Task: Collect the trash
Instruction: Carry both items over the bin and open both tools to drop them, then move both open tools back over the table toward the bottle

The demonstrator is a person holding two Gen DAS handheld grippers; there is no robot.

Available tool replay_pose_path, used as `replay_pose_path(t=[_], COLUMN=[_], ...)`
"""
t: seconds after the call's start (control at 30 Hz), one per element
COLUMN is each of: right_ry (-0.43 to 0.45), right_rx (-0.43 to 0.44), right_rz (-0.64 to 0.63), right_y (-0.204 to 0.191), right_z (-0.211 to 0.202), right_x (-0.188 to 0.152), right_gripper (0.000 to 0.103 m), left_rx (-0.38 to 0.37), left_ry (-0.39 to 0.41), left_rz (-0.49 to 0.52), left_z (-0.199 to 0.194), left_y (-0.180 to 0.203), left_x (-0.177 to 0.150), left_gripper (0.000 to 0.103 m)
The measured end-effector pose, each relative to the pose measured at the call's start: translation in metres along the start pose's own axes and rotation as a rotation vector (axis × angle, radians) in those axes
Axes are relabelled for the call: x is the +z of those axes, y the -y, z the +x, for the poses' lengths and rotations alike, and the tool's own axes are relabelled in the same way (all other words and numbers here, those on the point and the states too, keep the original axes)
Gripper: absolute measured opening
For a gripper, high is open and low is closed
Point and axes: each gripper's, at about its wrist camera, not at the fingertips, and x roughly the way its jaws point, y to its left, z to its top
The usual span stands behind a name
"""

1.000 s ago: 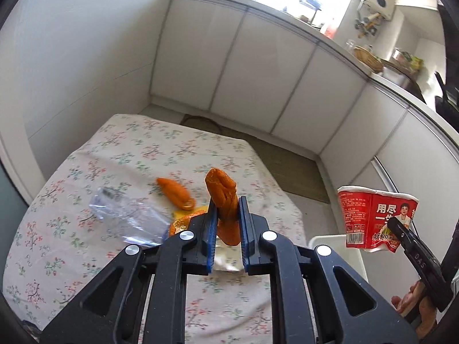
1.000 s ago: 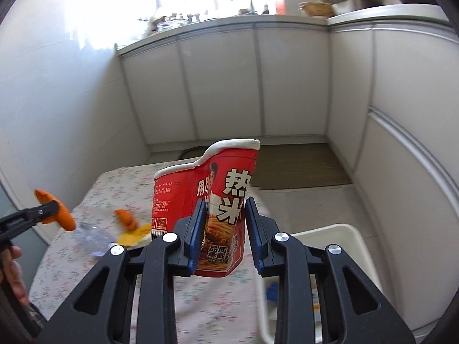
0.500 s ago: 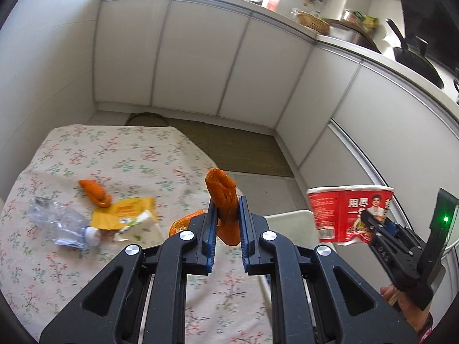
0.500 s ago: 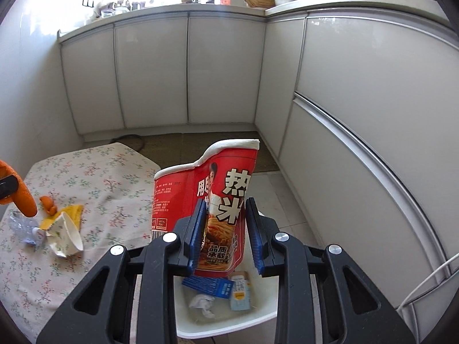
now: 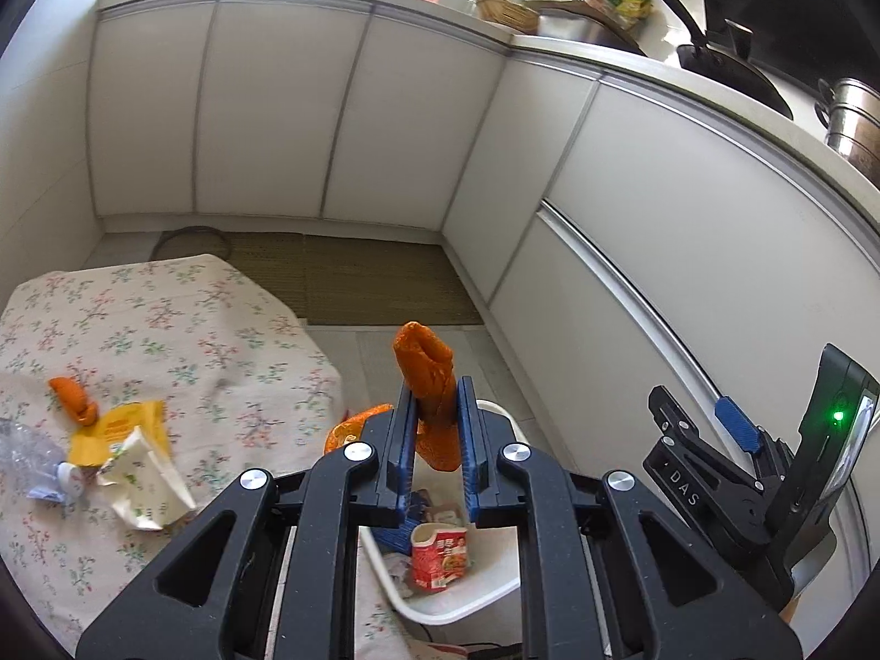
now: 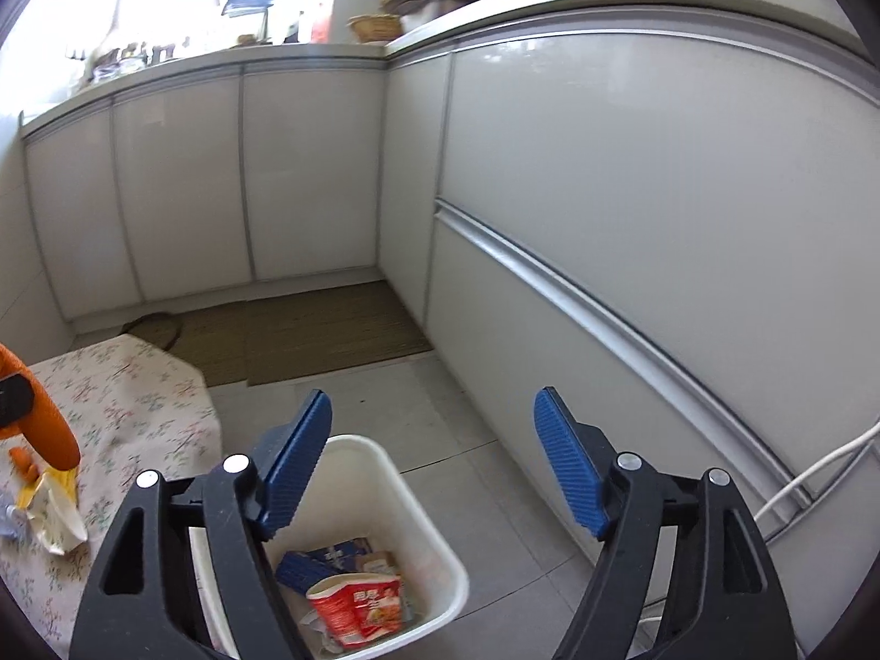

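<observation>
The left gripper (image 5: 434,434) has its blue fingers (image 5: 400,443) clamped on an orange peel (image 5: 426,385), which stands upright between them and rises above the tips. Below and just beyond those fingers sits the white bin (image 5: 503,418), its near rim under the peel. Inside the bin lies a red noodle cup (image 5: 440,555) on its side, next to a blue packet (image 5: 393,536).

The right gripper (image 6: 434,462) has its fingers (image 6: 297,462) spread wide and opening, with nothing between them. The bin (image 6: 429,528) lies directly below the gap, its far rim just past the left fingertip, and the noodle cup (image 6: 357,608) rests at the bottom among a blue packet (image 6: 308,564) and paper scraps.

To the left of the left gripper's fingers, the bench (image 5: 181,341) with its flowered cloth carries more trash: a second orange peel (image 5: 71,399), a yellow wrapper (image 5: 118,429), a crumpled white carton (image 5: 146,487) and what looks like a clear plastic bottle (image 5: 22,454), partly cut off at the frame edge. The bench's right edge falls just beside the bin's left wall.

Beyond the fingers the floor (image 6: 440,429) is bare tile up to a brown mat (image 6: 313,330), and white cabinets (image 6: 632,220) close the right side, leaving a strip of open floor between them and the bin.
</observation>
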Motion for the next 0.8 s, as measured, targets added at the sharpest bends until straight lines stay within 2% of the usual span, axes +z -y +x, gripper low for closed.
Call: replay_pose_path(t=[0.3,0.47,0.5,0.6,0.8], right_ry=[0.007,0.007,0.006,0.014,0.050], right_rx=[-0.113,-0.162,-0.167,-0.183,-0.201], right_rz=[0.061,0.080,0.084,0.083,0.066], right_y=[0.035,0.048,0.049,0.051,0.046], right_z=[0.006,0.007,0.007,0.006,0.000], right_x=[0.003,0.002,0.001,0.001,0.001], right_gripper=[0.084,0.086,0.086,0.088,0.094], left_rx=[-0.052,-0.067,-0.060,-0.028,0.065], left_ry=[-0.032,-0.057,-0.054,-0.033,0.018], left_rz=[0.043,0.066,0.079,0.111,0.158], left_z=[0.035,0.055,0.057,0.056,0.050], left_y=[0.040,0.058,0.062,0.069,0.067], left_x=[-0.001,-0.002,-0.003,-0.003,-0.005], left_gripper=[0.014,0.019,0.023,0.049,0.069])
